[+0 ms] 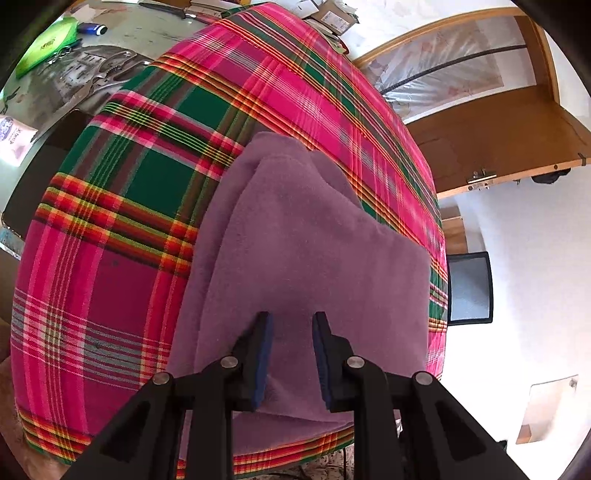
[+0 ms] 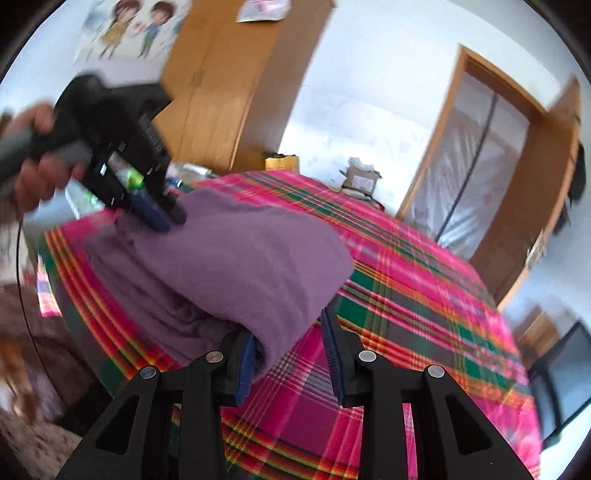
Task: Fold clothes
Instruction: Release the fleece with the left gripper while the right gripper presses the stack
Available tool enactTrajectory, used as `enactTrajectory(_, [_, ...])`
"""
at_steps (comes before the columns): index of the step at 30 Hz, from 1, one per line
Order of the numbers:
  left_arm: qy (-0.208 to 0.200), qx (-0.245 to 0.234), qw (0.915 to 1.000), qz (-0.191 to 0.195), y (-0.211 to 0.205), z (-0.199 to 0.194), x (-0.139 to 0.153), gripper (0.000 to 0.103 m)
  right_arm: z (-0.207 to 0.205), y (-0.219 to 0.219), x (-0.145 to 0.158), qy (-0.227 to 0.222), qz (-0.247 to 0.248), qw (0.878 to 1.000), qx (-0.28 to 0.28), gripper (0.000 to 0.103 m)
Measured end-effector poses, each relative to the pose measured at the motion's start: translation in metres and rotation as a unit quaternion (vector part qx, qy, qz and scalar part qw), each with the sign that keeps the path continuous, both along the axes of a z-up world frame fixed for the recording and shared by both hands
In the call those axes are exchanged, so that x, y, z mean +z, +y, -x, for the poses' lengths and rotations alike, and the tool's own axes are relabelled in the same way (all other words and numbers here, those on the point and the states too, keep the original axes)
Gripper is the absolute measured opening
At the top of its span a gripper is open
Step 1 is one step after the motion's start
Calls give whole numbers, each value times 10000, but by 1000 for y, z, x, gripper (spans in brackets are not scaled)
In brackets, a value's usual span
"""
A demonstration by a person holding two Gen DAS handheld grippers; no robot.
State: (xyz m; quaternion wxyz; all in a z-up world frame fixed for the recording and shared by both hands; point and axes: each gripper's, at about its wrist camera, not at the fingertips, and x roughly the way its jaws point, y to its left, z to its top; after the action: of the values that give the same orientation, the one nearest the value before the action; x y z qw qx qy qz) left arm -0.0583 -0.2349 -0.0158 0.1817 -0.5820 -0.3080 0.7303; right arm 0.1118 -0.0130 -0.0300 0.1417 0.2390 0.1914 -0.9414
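fleece (image 1: pixel 295 236), purple, soft pile: lies folded in layers on the plaid cloth (image 1: pixel 122 206) that covers the table, near the cloth's edge closest to you.

left gripper (image 1: pixel 292 354): your jaws sit partly open over the near end of the fleece. fabric fills the gap between the blue pads (image 1: pixel 263 365); whether the pads press on it you cannot tell from your own camera. in the right wrist view the same gripper (image 2: pixel 164 218) sits at the far left corner of the fleece, fingertips down on the fabric, with your left hand (image 2: pixel 37 162) around its grey handle.

right gripper (image 2: pixel 291 354): jaws stand about half open. the near corner of the fleece hangs between them, draped against the left pad (image 2: pixel 246 369); the right pad (image 2: pixel 334 354) stands clear of it, with plaid showing in the gap. no grip shows here.

plaid cloth: pink, green, red and yellow checks, spread flat, hanging over the table edge.

table clutter, beyond the cloth in the left wrist view: green pouch (image 1: pixel 46 44), metal tools (image 1: pixel 110 74), boxes (image 1: pixel 332 16).

room: wooden door (image 2: pixel 532 192), wooden wardrobe (image 2: pixel 221 81), cartoon poster (image 2: pixel 133 26), dark screen (image 1: pixel 471 288) by the white wall.

the right wrist view is blurred, so fine edges there are unsure.
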Motion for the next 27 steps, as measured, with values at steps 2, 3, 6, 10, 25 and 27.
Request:
enactTrajectory(2, [14, 1, 10000, -53, -1, -2, -1, 23, 2, 7, -1, -168, 203, 9996, -80, 33])
enactTrajectory(3, [21, 3, 10000, -80, -1, -3, -2, 23, 2, 10, -2, -234, 234, 9994, -135, 33])
enactTrajectory(6, [50, 18, 9999, -149, -3, -7, -3, 23, 12, 21, -12, -647, 469, 9964, -287, 33])
enactTrajectory(10, [65, -12, 9998, -200, -3, -9, -3, 23, 20, 31, -25, -1161, 648, 9903, -401, 33])
enactTrajectory(25, [96, -41, 9999, -78, -3, -11, -1, 23, 21, 40, 32, -678, 1228, 9892, 429, 33])
enactTrajectory(27, [96, -26, 9999, -85, -4, -12, -2, 23, 36, 32, 38, -638, 1415, 9864, 538, 33])
